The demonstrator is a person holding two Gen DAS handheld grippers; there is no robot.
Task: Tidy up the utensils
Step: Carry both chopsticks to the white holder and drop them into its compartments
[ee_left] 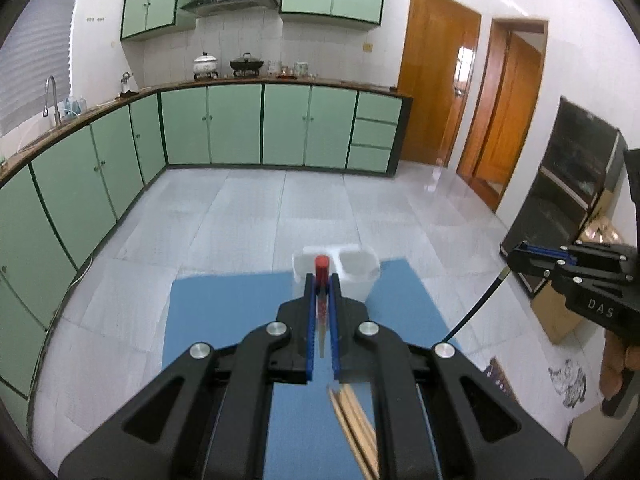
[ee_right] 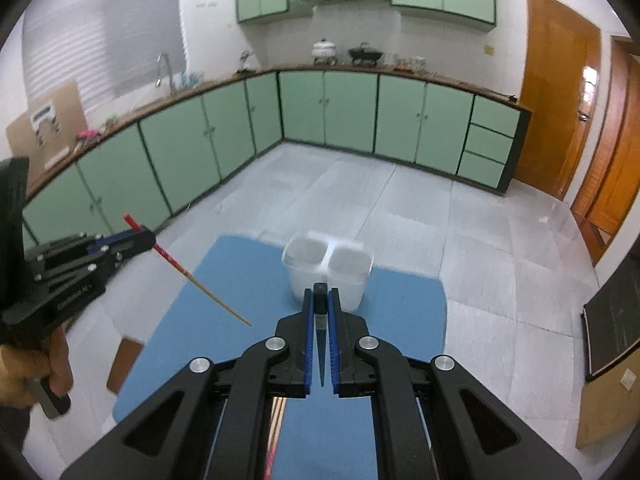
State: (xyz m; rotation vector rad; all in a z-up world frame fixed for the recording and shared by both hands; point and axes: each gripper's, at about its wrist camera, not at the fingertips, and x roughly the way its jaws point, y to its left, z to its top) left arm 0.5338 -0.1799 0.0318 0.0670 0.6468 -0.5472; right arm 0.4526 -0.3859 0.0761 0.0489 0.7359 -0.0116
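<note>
**Both grippers carry a chopstick above the blue mat**

The left gripper [ee_left: 322,280] has its blue-lined jaws clenched on a red-topped wooden chopstick [ee_left: 321,268]. In the right wrist view that same chopstick [ee_right: 188,276] runs slantwise through the jaws, red end up and pale tip pointing down over the mat.

The right gripper [ee_right: 321,294] has its jaws clamped on a black chopstick [ee_right: 321,300], whose square end stands up between the fingertips while its thin point hangs below. In the left wrist view the right gripper [ee_left: 516,254] shows at the right edge, held by a hand [ee_left: 614,364], with the black stick slanting down beneath it.

A white plastic two-compartment utensil holder [ee_right: 326,276] stands upright on a blue rectangular mat [ee_right: 400,308] at its far edge; what it contains cannot be made out. A few plain wooden chopsticks [ee_left: 354,420] lie on the mat close beneath the left gripper. The mat covers a surface above a pale tiled floor [ee_left: 248,216].
</note>
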